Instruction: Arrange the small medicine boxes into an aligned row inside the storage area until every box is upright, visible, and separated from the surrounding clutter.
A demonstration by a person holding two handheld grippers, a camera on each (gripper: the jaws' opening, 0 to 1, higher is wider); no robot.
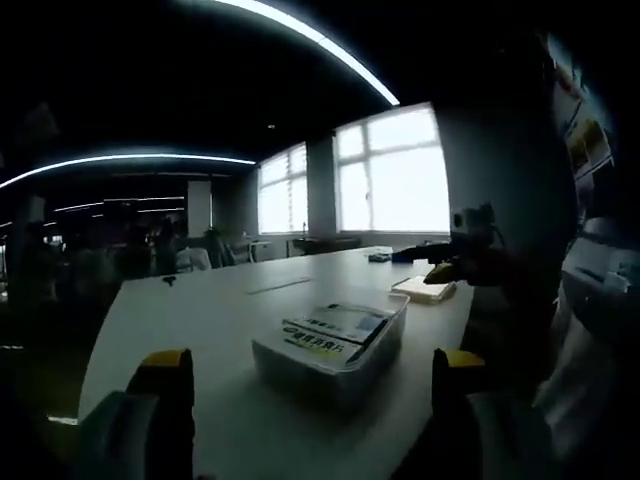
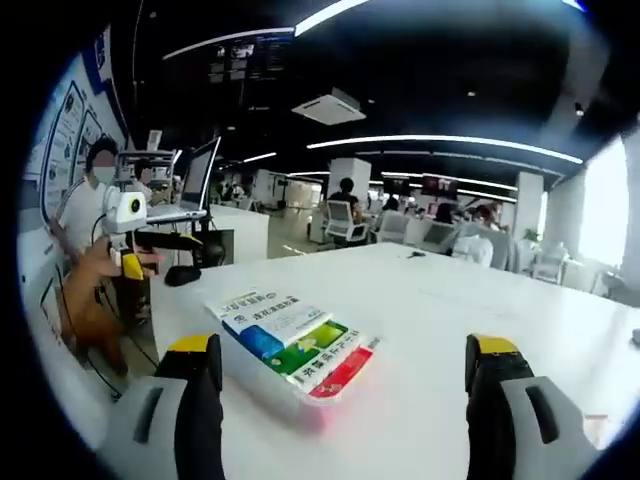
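A clear plastic tray [image 1: 325,378] sits on the white table [image 1: 200,310] just beyond my left gripper [image 1: 312,368]. That gripper is open, its yellow-tipped jaws wide apart on either side of the tray. Several medicine boxes [image 1: 335,330] lie flat in the tray, overlapping. In the right gripper view the same tray [image 2: 262,372] holds a white-and-blue box [image 2: 268,310], a green one [image 2: 312,348] and a red-edged one [image 2: 345,372], all lying flat. My right gripper [image 2: 345,350] is open in front of them with nothing between its jaws.
A seated person's hand holds another gripper [image 1: 468,248] [image 2: 128,232] at the table's edge, above a flat tan box [image 1: 425,290]. A laptop [image 2: 195,185] and a black object [image 2: 183,275] stand near that person. Chairs and people fill the back of the room.
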